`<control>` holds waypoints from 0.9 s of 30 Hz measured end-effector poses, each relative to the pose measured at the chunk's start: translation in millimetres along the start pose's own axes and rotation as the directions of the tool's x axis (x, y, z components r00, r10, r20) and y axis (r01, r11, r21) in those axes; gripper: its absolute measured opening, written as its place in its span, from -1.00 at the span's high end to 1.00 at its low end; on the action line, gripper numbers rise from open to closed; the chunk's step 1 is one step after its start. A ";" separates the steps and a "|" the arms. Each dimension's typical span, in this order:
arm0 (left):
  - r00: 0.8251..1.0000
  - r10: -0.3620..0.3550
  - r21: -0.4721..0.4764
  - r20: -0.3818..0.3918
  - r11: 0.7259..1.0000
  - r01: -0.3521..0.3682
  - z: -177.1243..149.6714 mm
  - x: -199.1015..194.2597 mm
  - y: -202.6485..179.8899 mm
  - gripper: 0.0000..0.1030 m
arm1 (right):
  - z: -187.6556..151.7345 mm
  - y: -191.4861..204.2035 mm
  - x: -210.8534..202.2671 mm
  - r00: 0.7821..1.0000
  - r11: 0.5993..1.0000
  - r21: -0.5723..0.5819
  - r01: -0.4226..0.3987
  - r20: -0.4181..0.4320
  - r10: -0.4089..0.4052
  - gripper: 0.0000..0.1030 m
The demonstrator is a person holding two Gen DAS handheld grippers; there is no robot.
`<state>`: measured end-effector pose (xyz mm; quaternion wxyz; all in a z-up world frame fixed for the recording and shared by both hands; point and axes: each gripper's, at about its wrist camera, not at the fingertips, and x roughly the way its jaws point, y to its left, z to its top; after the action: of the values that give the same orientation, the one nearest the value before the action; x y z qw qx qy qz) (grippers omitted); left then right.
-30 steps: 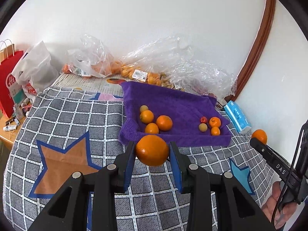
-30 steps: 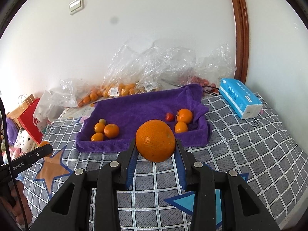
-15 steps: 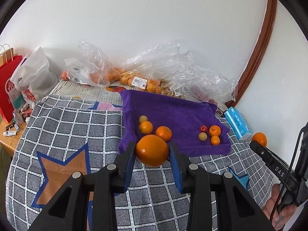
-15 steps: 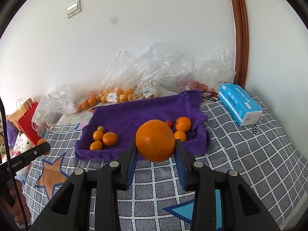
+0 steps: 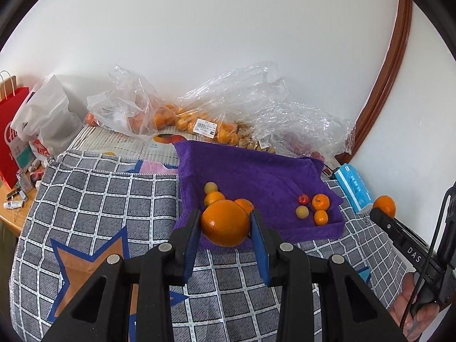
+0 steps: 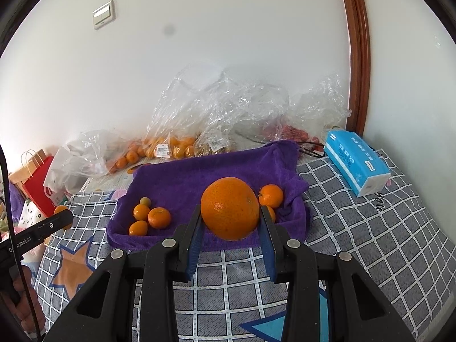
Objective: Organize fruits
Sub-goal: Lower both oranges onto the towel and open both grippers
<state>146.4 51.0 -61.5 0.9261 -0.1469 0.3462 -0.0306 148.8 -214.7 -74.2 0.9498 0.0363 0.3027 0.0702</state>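
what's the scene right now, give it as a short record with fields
left claw: shut on a large orange
right claw: shut on another large orange
purple towel: spread on the checked blanket, edges raised like a tray
towel, one side: small oranges in a cluster
towel, other side: small oranges, a small red fruit, a pale round fruit
behind the towel: clear plastic bags with more fruit, against the wall
blue tissue pack: on the blanket beside the towel

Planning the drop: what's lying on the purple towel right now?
On the purple towel: a left cluster of small oranges and a right group with a mandarin. The held orange covers part of that right group.
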 end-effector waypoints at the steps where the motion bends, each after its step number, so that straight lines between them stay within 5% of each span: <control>1: 1.000 0.000 0.002 -0.001 1.000 0.000 1.5 1.7 -0.3 0.37 | 1.4 0.6 1.2 1.000 1.000 -0.001 -0.001 0.001 0.001 0.29; 27: 1.000 0.015 0.009 -0.004 1.000 -0.015 40.6 45.4 2.7 0.37 | 29.0 6.8 52.6 1.000 1.000 -0.013 -0.017 -0.004 0.017 0.29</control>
<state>207.1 56.6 -61.8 0.9261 -0.1402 0.3492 -0.0256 207.3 -200.6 -79.8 0.9488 0.0326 0.3036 0.0805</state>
